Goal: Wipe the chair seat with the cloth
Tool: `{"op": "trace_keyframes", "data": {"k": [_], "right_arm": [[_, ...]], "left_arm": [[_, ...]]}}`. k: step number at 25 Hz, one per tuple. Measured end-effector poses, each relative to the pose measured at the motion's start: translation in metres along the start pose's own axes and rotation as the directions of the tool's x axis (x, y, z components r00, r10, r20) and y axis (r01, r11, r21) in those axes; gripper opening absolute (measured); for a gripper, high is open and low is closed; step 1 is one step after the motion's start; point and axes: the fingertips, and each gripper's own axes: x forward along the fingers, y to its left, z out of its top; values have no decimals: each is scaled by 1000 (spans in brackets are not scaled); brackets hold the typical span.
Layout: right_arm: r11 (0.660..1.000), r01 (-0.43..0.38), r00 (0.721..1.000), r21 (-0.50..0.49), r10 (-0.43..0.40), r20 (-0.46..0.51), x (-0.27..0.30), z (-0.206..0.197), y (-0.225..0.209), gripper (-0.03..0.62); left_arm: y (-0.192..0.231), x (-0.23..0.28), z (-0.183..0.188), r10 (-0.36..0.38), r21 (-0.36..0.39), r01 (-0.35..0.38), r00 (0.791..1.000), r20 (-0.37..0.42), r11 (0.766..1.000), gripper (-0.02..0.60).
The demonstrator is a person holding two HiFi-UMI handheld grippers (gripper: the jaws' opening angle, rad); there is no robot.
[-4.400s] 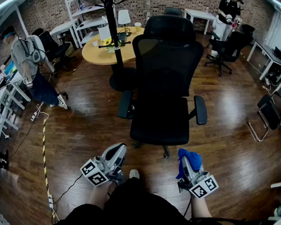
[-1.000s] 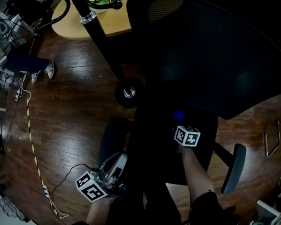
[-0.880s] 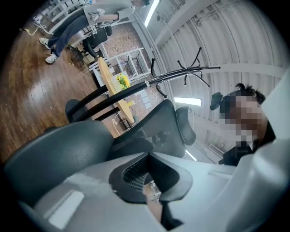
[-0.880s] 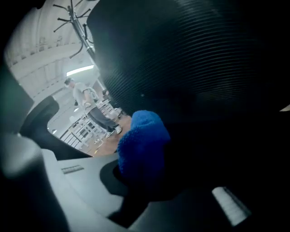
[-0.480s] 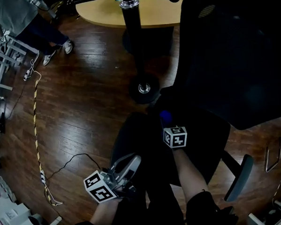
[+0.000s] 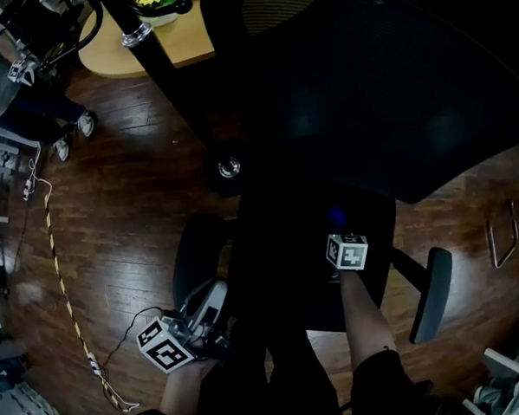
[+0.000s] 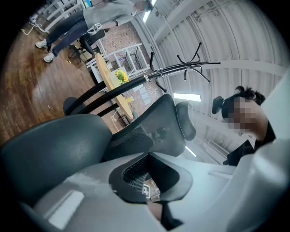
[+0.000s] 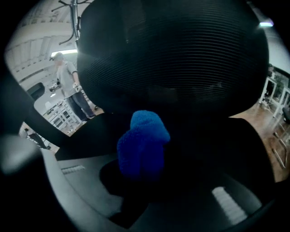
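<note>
**Right claw [image 6: 340, 231] clamps the cloth at the chair seat**

The claw's jaws pinch a bunched blue cloth [image 8: 142, 145] low over the middle of the chair seat [image 6: 372, 244], just in front of the backrest [image 6: 393, 108]. The wipe looks under way. To do it well, press the wad flat and sweep overlapping strokes out to the seat's edges and front corners. The left claw [image 6: 204, 314] hangs closed and empty beside the left armrest [image 6: 192, 249].

blue cloth [image 8: 142, 145], chair seat [image 6: 373, 231] prob. blk
</note>
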Motion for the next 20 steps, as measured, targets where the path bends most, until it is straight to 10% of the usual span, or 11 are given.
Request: {"op": "trace_keyframes", "data": {"k": [8,20], "right_arm": [[963,235,970,132,-241,26,-76,-26,-138,34],[970,175,979,166,-189,74,-85,-21,-139,34]], "left_arm": [[2,21,-5,-9,36,11,998,-70,999,-11],[-7,19,-16,-27,43,31,996,-81,999,-11]]}}
